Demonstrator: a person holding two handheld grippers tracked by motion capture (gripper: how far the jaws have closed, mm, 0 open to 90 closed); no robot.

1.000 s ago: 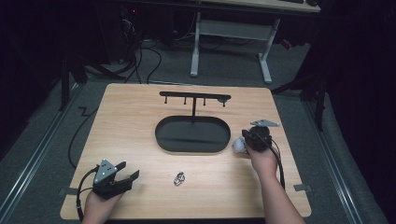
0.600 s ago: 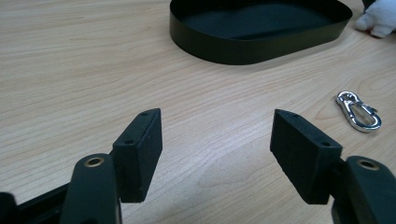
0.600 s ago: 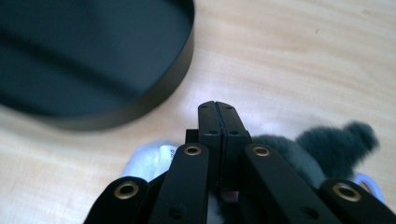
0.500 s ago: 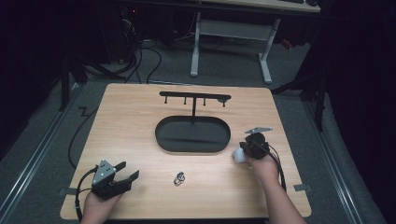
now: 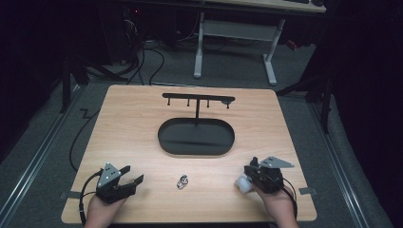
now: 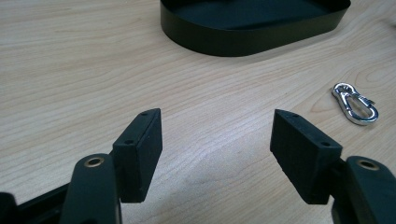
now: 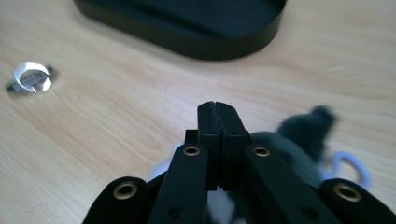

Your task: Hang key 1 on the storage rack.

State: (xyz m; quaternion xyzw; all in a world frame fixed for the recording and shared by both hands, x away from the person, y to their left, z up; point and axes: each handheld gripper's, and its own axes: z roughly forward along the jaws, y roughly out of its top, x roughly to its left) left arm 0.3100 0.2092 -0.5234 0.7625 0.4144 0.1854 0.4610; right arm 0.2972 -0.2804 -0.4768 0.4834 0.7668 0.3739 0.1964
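Carabiner clip [image 6: 356, 103] lies flat on the bench [image 5: 133, 128], on the near side of the oval tray [image 5: 196, 136], between the two grippers. It looks like small, rigid, smooth metal: light, likely slippery, best pinched across its long sides. Left gripper [image 5: 124, 183] fingers stand wide open over bare wood, holding nothing. Right gripper [image 5: 251, 172] fingers are pressed fully together. A pale fuzzy item [image 5: 243, 184] under it is blurred; whether the gripper carries it cannot be told.

Item: fluffy grey-and-white keychain [image 7: 299, 140], white ring at lower right of right gripper view.
Position: beneath the closed jaws, on tabletop.
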